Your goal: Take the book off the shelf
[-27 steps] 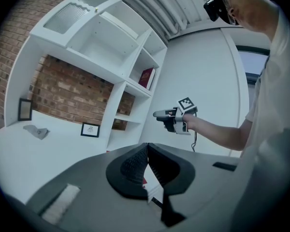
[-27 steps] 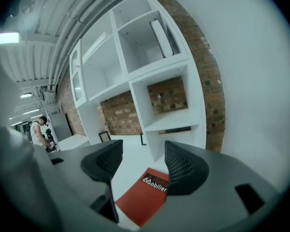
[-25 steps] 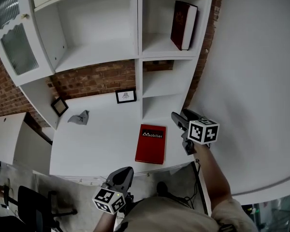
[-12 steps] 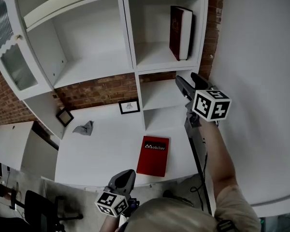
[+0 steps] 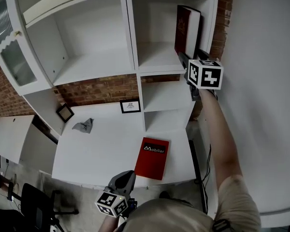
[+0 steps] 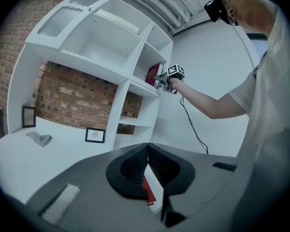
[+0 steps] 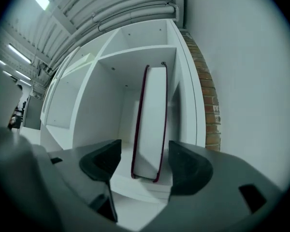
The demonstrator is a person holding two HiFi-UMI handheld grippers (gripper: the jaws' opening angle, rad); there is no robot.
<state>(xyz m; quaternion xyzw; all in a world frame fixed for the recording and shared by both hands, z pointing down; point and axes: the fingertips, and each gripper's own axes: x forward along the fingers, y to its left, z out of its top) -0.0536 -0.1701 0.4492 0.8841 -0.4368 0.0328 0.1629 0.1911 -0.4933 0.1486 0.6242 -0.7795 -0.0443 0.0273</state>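
Reaching up to the shelf (image 5: 157, 57), we kept our right gripper (image 5: 191, 56) spread wide, its jaws having just been opening further. Its own view showed both pads well apart with the book (image 7: 152, 120) lined up in the gap between them, and neither pad pressed on it. We could not tell whether the book's near edge had entered the gap. Our left gripper (image 5: 127, 176) had its jaws pressed together, pad against pad, with nothing pinched between them.

We counted two books. The book (image 5: 186, 25) we were after stood upright in the upper right compartment, close to that compartment's right wall, page edges facing us. A red book (image 5: 152, 157) lay flat on the desk (image 5: 106, 144) below, near its front edge. We counted two small frames: one (image 5: 130, 106) stood against the brick at the back of the desk, the other (image 5: 65, 113) further left. One crumpled grey cloth (image 5: 83, 125) lay on the desk between them.

Our right arm (image 5: 217, 129) stretched out nearly straight toward the shelf, the gripper held about level at the height of that compartment's floor, its cube (image 5: 204, 74) turned up toward us. Our left gripper hung low by our body, just off the desk's near edge, pointing toward the desk.
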